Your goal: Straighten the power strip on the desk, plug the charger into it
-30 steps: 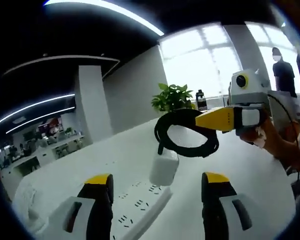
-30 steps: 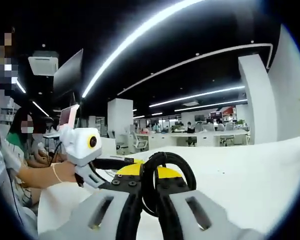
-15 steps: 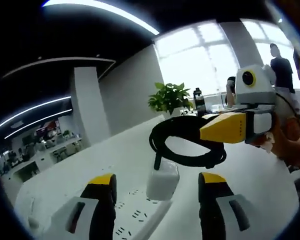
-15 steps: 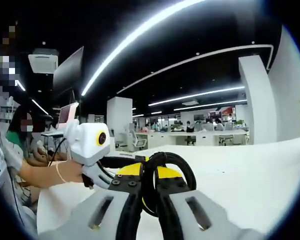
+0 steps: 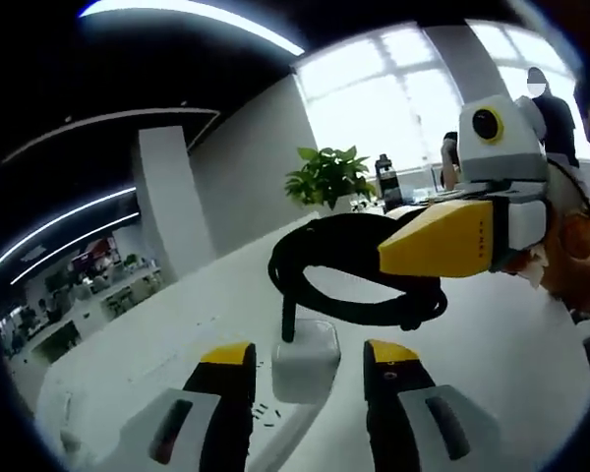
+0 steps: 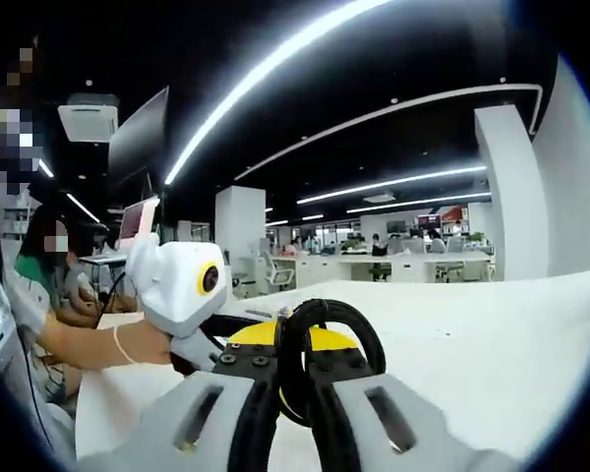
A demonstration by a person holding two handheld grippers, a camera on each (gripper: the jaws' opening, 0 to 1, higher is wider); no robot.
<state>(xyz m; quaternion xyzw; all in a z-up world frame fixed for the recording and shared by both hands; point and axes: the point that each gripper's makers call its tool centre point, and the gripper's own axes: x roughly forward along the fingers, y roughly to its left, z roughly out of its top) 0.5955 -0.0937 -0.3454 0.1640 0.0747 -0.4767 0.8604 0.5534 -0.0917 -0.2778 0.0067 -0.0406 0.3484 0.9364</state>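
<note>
At 6 o'clock in the left gripper view, we see the left gripper point(image 5: 303, 372) with its 2 yellow-tipped jaws apart, the white charger point(image 5: 305, 359) hanging between them without touching either. Below the charger, at 7 o'clock, the white power strip point(image 5: 265, 421) lies on the white desk point(image 5: 177, 334); we cannot tell whether the charger's prongs have reached the sockets. From 3 o'clock the right gripper point(image 5: 388, 258) comes in, a hand point(image 5: 570, 265) behind it, its jaws pressed together on the coiled black cable point(image 5: 344, 270) that rises from the charger's top. A potted plant point(image 5: 324, 177) and a dark bottle point(image 5: 386, 182) stand at 12 o'clock by the windows.

Seen from the right gripper view, the right gripper point(image 6: 293, 369) pinches that cable point(image 6: 329, 354) at 6 o'clock, and the left gripper point(image 6: 231, 329) enters from 9 o'clock, held by a hand point(image 6: 143, 344).
</note>
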